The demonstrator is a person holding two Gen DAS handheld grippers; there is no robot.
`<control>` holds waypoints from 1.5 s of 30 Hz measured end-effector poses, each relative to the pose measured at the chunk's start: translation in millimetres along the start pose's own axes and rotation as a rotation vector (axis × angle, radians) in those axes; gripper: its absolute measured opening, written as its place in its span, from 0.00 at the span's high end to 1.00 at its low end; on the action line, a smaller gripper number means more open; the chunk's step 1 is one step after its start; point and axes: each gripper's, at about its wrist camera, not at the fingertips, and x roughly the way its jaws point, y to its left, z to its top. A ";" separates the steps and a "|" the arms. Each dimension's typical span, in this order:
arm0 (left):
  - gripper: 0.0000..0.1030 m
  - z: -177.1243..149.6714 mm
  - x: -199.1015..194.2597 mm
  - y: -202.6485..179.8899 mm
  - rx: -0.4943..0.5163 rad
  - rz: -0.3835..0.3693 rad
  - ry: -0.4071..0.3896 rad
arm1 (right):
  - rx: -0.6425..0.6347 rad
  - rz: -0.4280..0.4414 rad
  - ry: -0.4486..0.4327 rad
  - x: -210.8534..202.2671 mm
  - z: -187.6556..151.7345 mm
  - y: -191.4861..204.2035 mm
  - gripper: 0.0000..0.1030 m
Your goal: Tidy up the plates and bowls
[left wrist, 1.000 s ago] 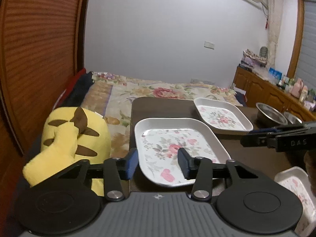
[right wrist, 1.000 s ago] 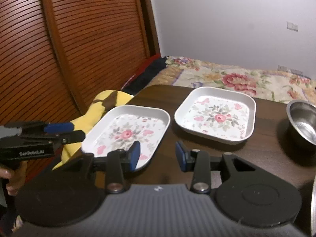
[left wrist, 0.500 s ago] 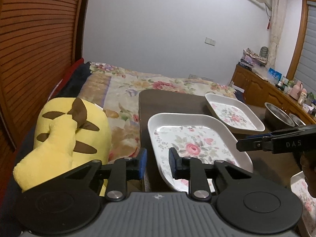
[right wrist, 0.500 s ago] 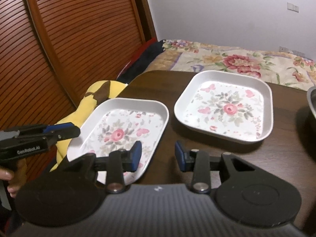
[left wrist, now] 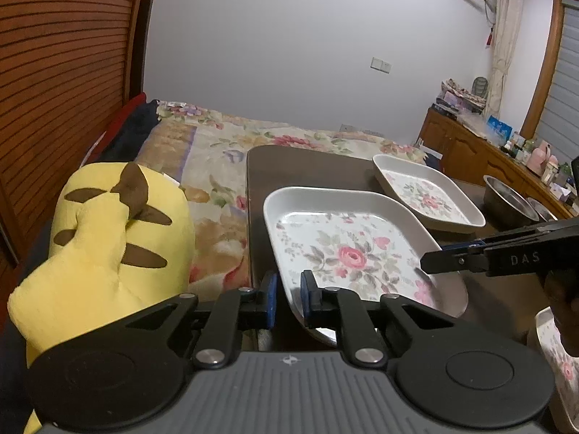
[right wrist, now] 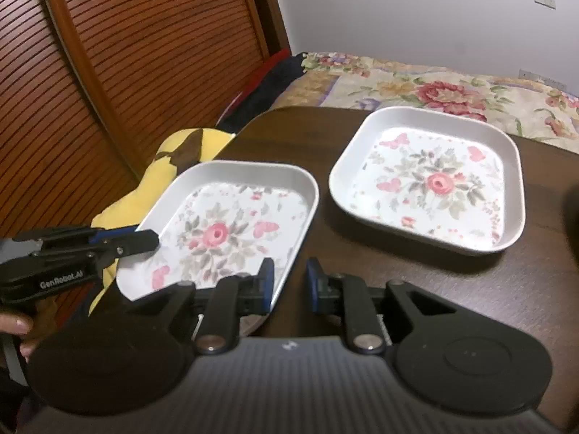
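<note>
Two white square plates with rose prints lie on the dark table. The near plate [left wrist: 354,249] [right wrist: 224,228] lies at the table's left edge. My left gripper [left wrist: 288,298] has closed around its near-left rim; it also shows in the right wrist view [right wrist: 144,240]. My right gripper [right wrist: 289,284] is open and empty, its jaws astride the near plate's right rim; it shows from the side in the left wrist view [left wrist: 429,260]. The far plate [left wrist: 427,193] [right wrist: 430,181] lies beyond. A steel bowl [left wrist: 508,202] stands at the right.
A yellow plush toy [left wrist: 105,238] lies left of the table on the flowered bed [left wrist: 224,152]. A third flowered plate [left wrist: 557,361] shows at the lower right. A wooden slatted door [right wrist: 126,54] stands at the left. A cluttered sideboard [left wrist: 488,152] runs along the right wall.
My left gripper moved left to the near plate's left rim and closed on it. My right gripper moved in towards the same plate's right rim and stayed open.
</note>
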 end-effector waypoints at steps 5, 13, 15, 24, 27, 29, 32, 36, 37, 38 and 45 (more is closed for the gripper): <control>0.88 -1.3 -3.6 -2.9 0.003 0.001 0.007 | -0.006 0.015 0.007 -0.7 -2.4 1.2 0.88; 0.88 -0.7 -20.4 -14.2 0.007 -0.009 -0.009 | -0.004 0.033 -0.005 -17.3 -11.3 0.5 0.88; 0.88 0.8 -26.8 -21.1 0.016 -0.014 -0.021 | -0.005 0.034 -0.018 -25.9 -13.6 0.0 0.88; 0.88 13.3 -48.2 -64.4 0.066 -0.063 -0.056 | 0.019 0.020 -0.087 -76.3 -22.4 -19.3 0.87; 0.88 16.5 -54.2 -83.6 0.093 -0.078 -0.067 | 0.024 0.010 -0.106 -93.7 -25.7 -27.5 0.87; 0.88 17.8 -58.4 -94.8 0.104 -0.092 -0.075 | 0.028 0.003 -0.119 -105.6 -27.9 -33.1 0.87; 0.88 18.7 -61.3 -112.4 0.122 -0.111 -0.082 | 0.029 -0.007 -0.142 -124.7 -32.1 -42.5 0.87; 0.88 17.2 -60.7 -135.2 0.148 -0.145 -0.077 | 0.036 -0.027 -0.165 -145.4 -40.1 -57.5 0.87; 0.88 16.1 -60.5 -140.7 0.154 -0.151 -0.078 | 0.036 -0.034 -0.171 -150.3 -43.3 -60.9 0.87; 0.88 15.1 -59.9 -145.5 0.159 -0.158 -0.078 | 0.039 -0.038 -0.175 -154.2 -45.9 -64.3 0.87; 0.87 4.4 -55.3 -168.3 0.179 -0.201 -0.057 | 0.059 -0.049 -0.179 -167.0 -65.1 -84.9 0.87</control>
